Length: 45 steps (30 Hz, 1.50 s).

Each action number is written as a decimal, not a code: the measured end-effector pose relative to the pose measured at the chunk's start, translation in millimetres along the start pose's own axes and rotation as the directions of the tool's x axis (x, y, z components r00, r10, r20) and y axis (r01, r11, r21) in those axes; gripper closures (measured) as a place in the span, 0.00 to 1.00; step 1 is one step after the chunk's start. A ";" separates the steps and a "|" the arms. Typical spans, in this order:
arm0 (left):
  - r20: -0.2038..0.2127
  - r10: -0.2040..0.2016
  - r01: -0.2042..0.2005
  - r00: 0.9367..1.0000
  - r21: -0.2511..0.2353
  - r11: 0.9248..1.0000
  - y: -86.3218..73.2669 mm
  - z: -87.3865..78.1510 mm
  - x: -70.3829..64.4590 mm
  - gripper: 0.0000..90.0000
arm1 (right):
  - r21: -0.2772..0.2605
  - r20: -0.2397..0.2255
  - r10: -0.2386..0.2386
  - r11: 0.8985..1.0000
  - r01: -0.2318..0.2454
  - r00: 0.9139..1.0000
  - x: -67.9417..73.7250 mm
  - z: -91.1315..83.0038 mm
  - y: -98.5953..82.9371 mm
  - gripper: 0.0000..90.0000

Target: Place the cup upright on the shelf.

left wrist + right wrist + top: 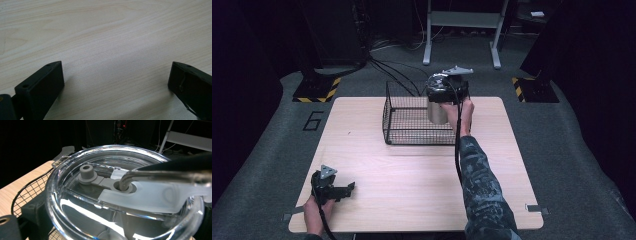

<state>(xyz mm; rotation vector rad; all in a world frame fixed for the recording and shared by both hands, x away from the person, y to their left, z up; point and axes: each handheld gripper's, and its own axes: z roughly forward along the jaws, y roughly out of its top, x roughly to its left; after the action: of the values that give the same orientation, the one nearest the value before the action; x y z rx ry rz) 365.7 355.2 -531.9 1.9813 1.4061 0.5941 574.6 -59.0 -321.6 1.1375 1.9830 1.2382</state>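
Above the basket (412, 120), at its right end, my right gripper (447, 92) pinches a metal cup (437, 112); my left gripper (332, 187) rests well short of the basket. From my left gripper (116, 82), jaws spread over bare table (105, 37). From my right, the cup's clear lid (125, 192) sits clamped, the basket (27, 192) beneath.

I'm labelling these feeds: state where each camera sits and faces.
High view: above the near edge, facing forward and down on table, basket, both forearms.
Left gripper view: on left tongs, facing bare tabletop.
Right gripper view: on right tongs, facing cup lid.
Shared by high and right: cup, basket.
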 end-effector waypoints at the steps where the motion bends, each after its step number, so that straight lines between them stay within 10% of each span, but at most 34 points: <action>1: 0.000 0.000 0.000 1.000 0.000 1.000 0.0 0.0 0.0 0.00 | -0.001 0.003 0.001 1.000 -0.001 1.000 0.5 2.3 0.1 0.04; 45: -0.002 -0.007 0.007 1.000 -0.013 1.000 0.0 1.0 -0.4 0.00 | 0.110 0.032 0.118 0.987 -0.121 0.993 4.4 73.8 -42.1 0.04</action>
<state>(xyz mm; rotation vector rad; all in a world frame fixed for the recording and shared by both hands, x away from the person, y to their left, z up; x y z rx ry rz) 366.2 354.6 -532.5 1.9649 1.4068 0.6012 614.3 -31.5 -391.7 1.3374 2.0124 1.1781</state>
